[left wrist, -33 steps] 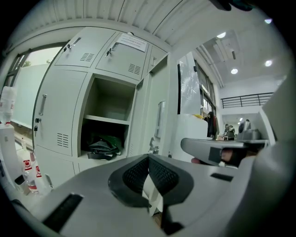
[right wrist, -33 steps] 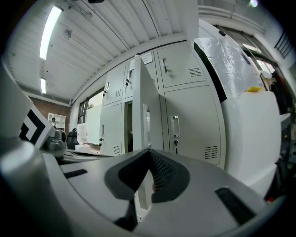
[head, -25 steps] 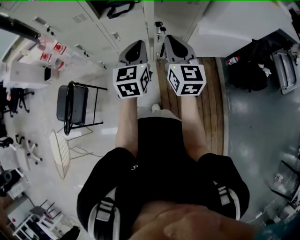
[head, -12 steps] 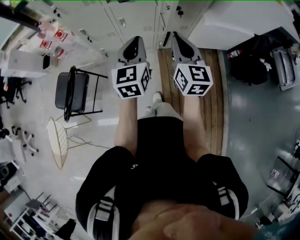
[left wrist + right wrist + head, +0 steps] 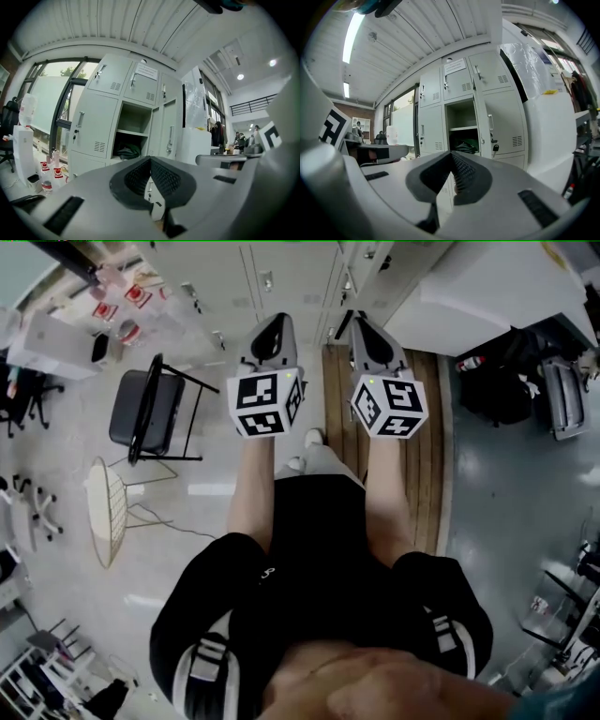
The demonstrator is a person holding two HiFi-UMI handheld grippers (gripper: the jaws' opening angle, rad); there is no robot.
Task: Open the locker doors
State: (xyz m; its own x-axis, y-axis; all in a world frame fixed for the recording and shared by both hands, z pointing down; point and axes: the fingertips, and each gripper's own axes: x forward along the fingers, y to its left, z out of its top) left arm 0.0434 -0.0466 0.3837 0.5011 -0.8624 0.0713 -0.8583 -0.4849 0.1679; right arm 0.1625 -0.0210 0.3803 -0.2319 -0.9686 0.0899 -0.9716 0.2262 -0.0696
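Observation:
A bank of pale grey lockers stands ahead of me, some way beyond both grippers. Most doors are shut, with handles and keys. One middle compartment stands open, with a dark bundle on its shelf; the right gripper view shows the same opening. My left gripper is held level toward the lockers, jaws shut on nothing. Beside it my right gripper is also shut and empty. Neither touches the lockers.
A black folding chair and a round wire stand are on the floor to my left. Bottles stand near the lockers' left end. A large white unit and a black bag are on the right. I stand beside a wooden floor strip.
Both grippers and I have moved forward toward the lockers. More of the locker fronts show at the top of the head view, and the chair has slid toward me.

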